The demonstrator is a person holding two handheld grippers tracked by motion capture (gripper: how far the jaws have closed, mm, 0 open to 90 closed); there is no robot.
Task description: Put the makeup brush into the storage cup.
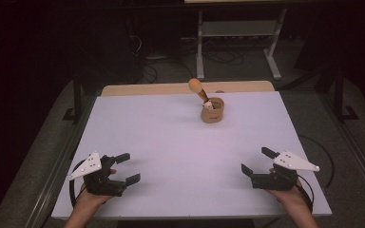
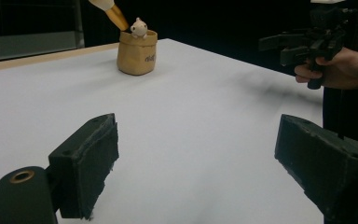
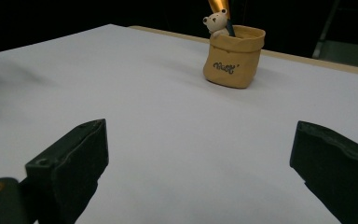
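Observation:
A small tan sack-shaped holder (image 1: 213, 111) (image 2: 137, 52) (image 3: 233, 56) stands upright at the far middle of the white table (image 1: 171, 142). A tiny white bear figure (image 2: 139, 28) (image 3: 216, 23) peeks over its rim, and an orange-headed stick (image 1: 197, 88) leans out of it to the left. My left gripper (image 1: 127, 167) (image 2: 196, 168) rests open near the front left edge, nothing between its jaws. My right gripper (image 1: 255, 160) (image 3: 200, 172) is open at the front right, also holding nothing. In the left gripper view the right gripper (image 2: 279, 49) appears in a hand.
A wooden strip (image 1: 185, 88) borders the table's far edge. Beyond it stand a white metal frame (image 1: 237, 42) and cables on the dark floor. Broad bare tabletop lies between both grippers and the holder.

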